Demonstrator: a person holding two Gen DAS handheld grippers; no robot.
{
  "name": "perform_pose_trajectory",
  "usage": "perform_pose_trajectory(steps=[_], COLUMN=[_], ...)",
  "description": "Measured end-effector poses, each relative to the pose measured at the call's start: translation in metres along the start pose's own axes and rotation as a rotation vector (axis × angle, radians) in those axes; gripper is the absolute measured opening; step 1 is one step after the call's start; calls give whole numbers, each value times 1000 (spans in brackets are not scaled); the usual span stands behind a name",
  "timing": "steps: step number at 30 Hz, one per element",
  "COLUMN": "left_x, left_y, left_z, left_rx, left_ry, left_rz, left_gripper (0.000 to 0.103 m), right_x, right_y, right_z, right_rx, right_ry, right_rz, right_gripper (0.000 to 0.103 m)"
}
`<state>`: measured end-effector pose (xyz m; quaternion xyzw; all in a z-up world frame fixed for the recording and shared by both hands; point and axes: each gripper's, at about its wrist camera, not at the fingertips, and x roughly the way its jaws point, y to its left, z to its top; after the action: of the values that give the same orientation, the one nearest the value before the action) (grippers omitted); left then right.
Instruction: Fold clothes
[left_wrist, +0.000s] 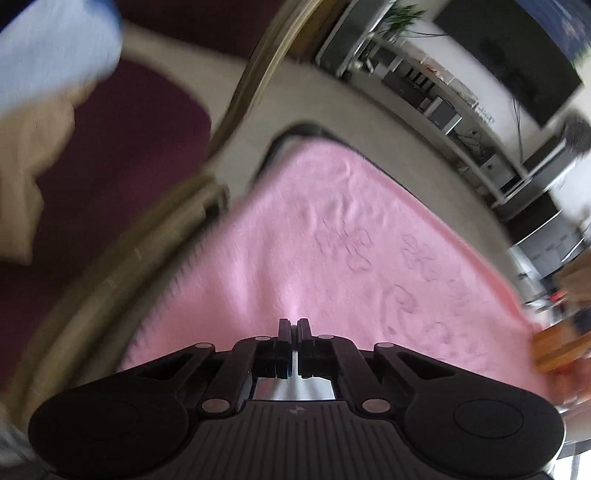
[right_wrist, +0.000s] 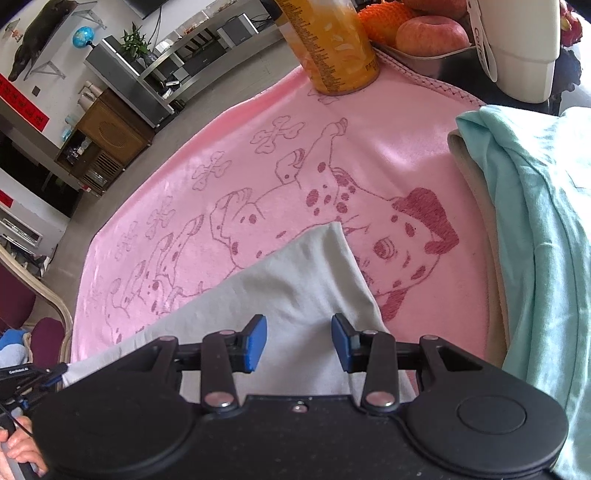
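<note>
Left claw (left_wrist: 294, 325) fully closed above pink dog-print towel (left_wrist: 332, 240) — nothing gripped; right claw (right_wrist: 299, 341) half open over pale grey cloth garment (right_wrist: 295, 280) — empty.

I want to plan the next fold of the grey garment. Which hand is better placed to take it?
Right, probably. The right tongs hang open directly over the grey garment on the pink blanket. The left tongs are shut, with only pink blanket ahead and no garment in their view.

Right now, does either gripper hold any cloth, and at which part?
Left gripper: shut above the pink blanket, nothing visible between its fingers. Right gripper: open over the grey garment, gripping nothing.
</note>
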<state>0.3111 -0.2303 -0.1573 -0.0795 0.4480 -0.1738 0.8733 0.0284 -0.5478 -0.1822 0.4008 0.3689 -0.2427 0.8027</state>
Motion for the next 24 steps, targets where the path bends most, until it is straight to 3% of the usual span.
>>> perform_pose_trajectory(steps=[4, 6, 11, 14, 18, 19, 22, 24], left_x=[6, 5, -1, -23, -41, -38, -24, -24], left_y=[-27, -23, -6, -1, -11, -14, -22, -21], left_z=[-13, -12, -8, -10, -24, -29, -46, -52], left_rx=[216, 226, 195, 152, 157, 172, 225, 244], left_ry=[-46, -60, -88, -81, -11, 29, 164, 197], left_rz=[112, 169, 293, 208, -32, -59, -108, -59], left_gripper=[6, 15, 15, 15, 15, 15, 17, 17], right_x=[1, 0, -6, -13, -16, -15, -8, 1], right_y=[1, 0, -8, -12, -14, -13, -15, -21], right_z=[0, 1, 5, 8, 10, 10, 10, 11], right_rx=[-17, -17, 14, 31, 38, 31, 36, 74], right_ry=[-9, -17, -45, -78, -79, -70, -14, 50], right_rz=[-16, -21, -19, -11, 29, 45, 110, 157], right_gripper=[38, 38, 39, 39, 39, 39, 38, 38])
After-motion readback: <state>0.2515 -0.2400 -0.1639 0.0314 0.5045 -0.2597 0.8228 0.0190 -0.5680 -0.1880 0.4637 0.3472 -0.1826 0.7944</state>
